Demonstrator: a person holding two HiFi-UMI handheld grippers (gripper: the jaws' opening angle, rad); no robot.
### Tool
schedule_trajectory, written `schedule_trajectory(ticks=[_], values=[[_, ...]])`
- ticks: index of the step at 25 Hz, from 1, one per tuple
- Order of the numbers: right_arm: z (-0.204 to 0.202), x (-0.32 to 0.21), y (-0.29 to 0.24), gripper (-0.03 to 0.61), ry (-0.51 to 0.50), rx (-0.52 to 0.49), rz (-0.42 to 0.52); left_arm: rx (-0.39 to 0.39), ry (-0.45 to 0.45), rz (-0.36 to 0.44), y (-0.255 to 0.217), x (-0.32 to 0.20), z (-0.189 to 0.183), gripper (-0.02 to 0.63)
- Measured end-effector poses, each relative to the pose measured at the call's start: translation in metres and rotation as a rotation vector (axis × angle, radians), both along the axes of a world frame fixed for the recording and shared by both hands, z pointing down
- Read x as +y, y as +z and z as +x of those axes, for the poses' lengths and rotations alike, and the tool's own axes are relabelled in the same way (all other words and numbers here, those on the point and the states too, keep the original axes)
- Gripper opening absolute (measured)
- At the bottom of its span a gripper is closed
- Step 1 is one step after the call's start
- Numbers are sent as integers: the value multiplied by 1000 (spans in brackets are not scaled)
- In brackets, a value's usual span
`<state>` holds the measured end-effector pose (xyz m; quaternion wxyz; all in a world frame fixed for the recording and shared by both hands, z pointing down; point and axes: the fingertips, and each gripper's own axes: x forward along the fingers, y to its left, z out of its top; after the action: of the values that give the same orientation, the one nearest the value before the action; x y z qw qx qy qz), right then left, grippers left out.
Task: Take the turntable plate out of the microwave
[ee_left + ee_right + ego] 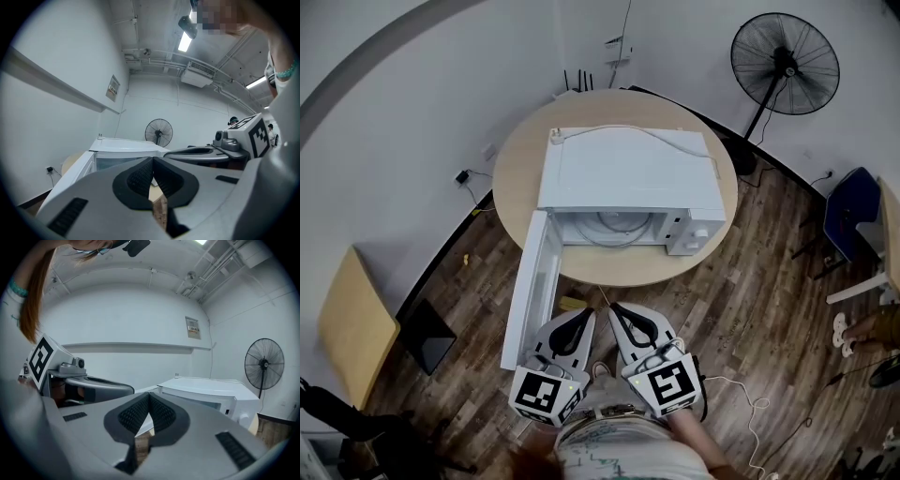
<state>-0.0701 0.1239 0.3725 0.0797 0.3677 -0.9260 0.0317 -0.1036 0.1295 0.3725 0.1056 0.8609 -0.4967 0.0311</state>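
Held side by side at 6 o'clock in the head view, both grippers point nearly level toward 12. The left gripper [584, 316] has its jaws pressed together on nothing; the right gripper [617, 309] is likewise closed and empty. Beyond them a white microwave [628, 169] sits on a round table [514, 169], its door [532, 291] swung out toward 7 o'clock. The turntable plate [614, 225] lies flat inside the cavity, whose mouth faces 6 o'clock. It is a round disc with no long axis, well apart from both grippers.
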Motion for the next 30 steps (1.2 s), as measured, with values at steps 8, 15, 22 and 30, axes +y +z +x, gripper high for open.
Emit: schedule_trajectory(ticks=[8, 15, 22, 30], values=[[6, -63, -8, -9, -25, -15, 21, -25, -8, 19, -9, -63, 10, 14], [12, -119, -16, -9, -75, -18, 39, -32, -27, 49, -24, -118, 23, 14], [30, -160, -25, -9, -113, -31, 55, -41, -70, 63, -31, -161, 38, 14], [47, -183, -17, -9, -169, 5, 66, -18, -101, 49, -21, -190, 55, 14]])
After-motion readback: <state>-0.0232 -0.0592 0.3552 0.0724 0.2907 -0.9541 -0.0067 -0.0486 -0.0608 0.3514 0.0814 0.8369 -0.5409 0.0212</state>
